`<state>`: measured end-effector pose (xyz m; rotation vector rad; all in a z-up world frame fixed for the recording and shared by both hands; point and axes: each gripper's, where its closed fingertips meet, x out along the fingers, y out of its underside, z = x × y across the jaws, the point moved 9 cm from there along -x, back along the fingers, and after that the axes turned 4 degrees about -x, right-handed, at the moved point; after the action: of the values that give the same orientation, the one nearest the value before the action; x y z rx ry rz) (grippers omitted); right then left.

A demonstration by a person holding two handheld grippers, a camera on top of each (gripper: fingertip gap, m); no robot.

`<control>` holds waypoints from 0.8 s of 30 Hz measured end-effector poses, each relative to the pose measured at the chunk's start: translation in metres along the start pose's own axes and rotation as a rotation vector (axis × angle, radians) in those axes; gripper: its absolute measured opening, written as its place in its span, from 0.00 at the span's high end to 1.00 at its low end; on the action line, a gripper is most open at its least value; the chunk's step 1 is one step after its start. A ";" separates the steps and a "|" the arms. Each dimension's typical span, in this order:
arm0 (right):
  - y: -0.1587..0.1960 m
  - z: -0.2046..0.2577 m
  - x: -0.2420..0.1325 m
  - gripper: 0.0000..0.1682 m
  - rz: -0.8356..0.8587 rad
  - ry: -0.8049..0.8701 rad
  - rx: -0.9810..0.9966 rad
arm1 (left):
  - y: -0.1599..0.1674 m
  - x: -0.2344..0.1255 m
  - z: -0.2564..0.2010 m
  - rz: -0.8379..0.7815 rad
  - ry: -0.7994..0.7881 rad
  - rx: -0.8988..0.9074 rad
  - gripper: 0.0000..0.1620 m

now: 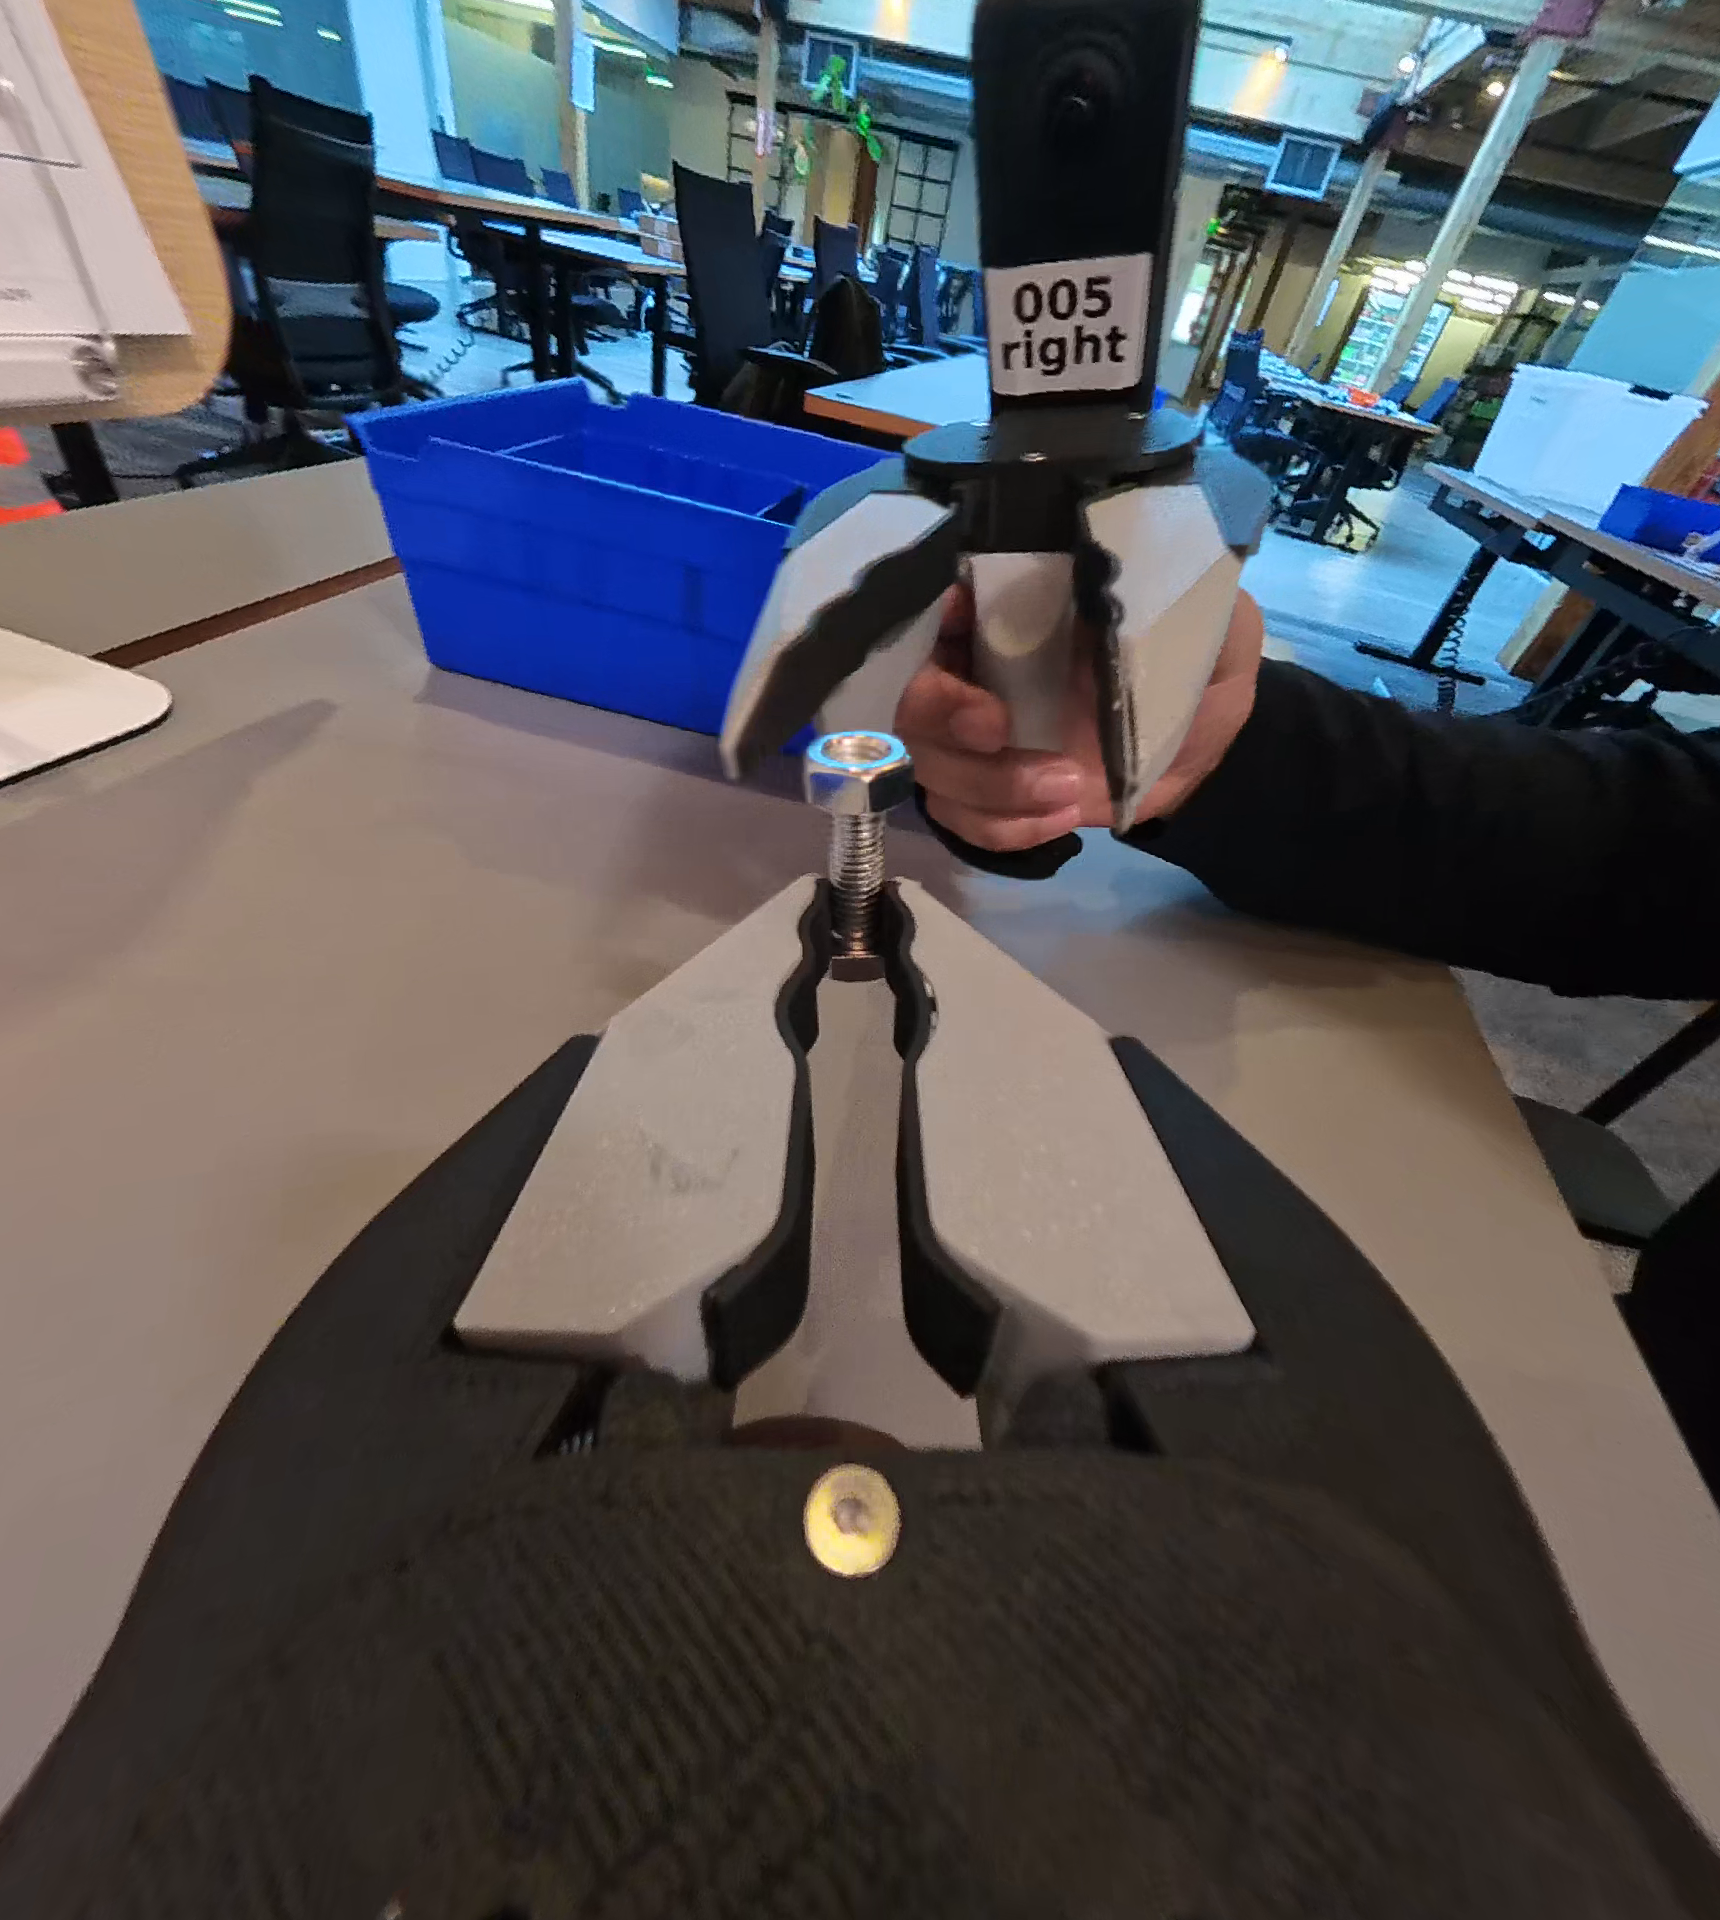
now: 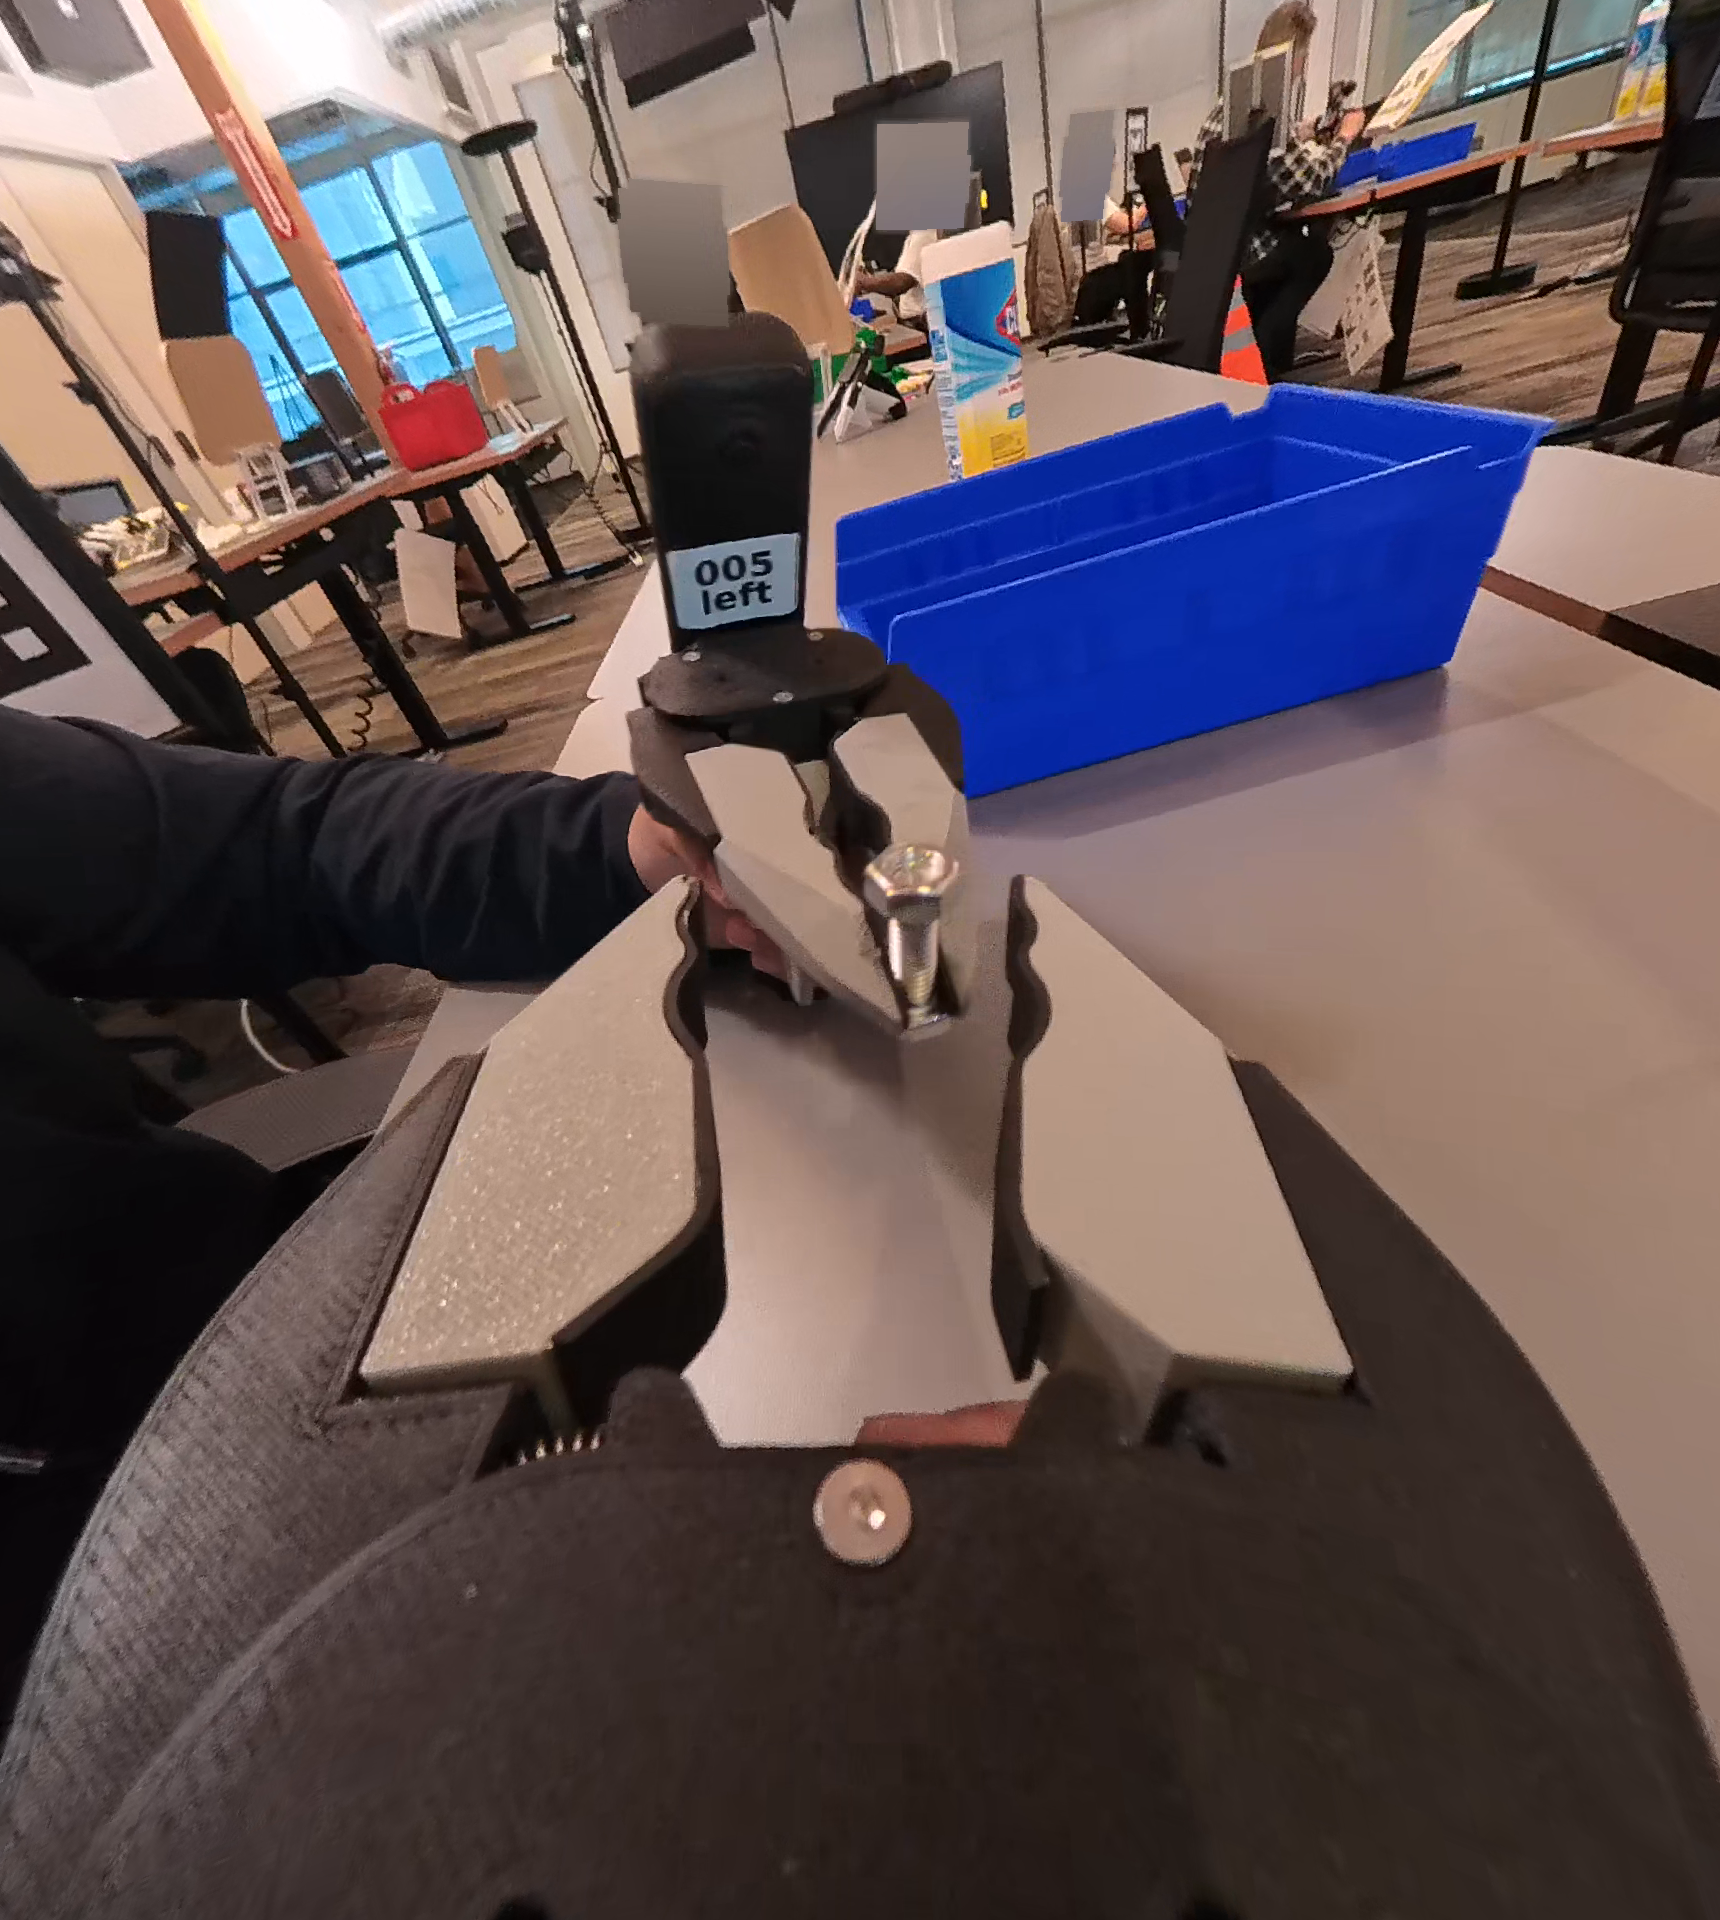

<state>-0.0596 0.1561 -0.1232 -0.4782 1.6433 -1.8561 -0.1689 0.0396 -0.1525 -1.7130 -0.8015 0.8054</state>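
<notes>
Basically a grey table (image 1: 316,883) carries a blue bin (image 1: 586,561) toward its far side, a divider panel standing inside it; a wipes canister (image 2: 975,353) stands behind the bin in the right wrist view. Left gripper (image 1: 856,914) is clenched on a silver bolt (image 1: 854,852), pinching the threaded shank near the fingertips. Bolt stands roughly upright above the table, near the bin. A hex nut (image 1: 856,774) sits on the bolt end farthest from the grip. Right gripper (image 2: 856,935) is spread wide, nothing in it, its fingers either side of the bolt, close but apart from it.
</notes>
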 end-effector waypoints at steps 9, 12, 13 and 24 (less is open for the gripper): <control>0.000 0.004 -0.002 0.79 0.021 -0.040 -0.028 | -0.002 -0.008 0.011 -0.019 -0.064 -0.025 0.96; -0.003 0.001 -0.004 0.73 -0.021 -0.026 0.008 | -0.002 -0.011 0.015 -0.025 -0.065 -0.038 0.96; -0.003 0.000 -0.003 0.69 -0.020 -0.014 0.011 | -0.002 -0.009 0.013 -0.024 -0.053 -0.038 0.96; 0.001 0.005 0.002 0.70 0.031 -0.004 -0.040 | -0.003 -0.008 0.013 -0.019 -0.089 -0.042 0.96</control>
<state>-0.0578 0.1509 -0.1231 -0.4707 1.6787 -1.8014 -0.1848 0.0404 -0.1518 -1.7140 -0.8993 0.8626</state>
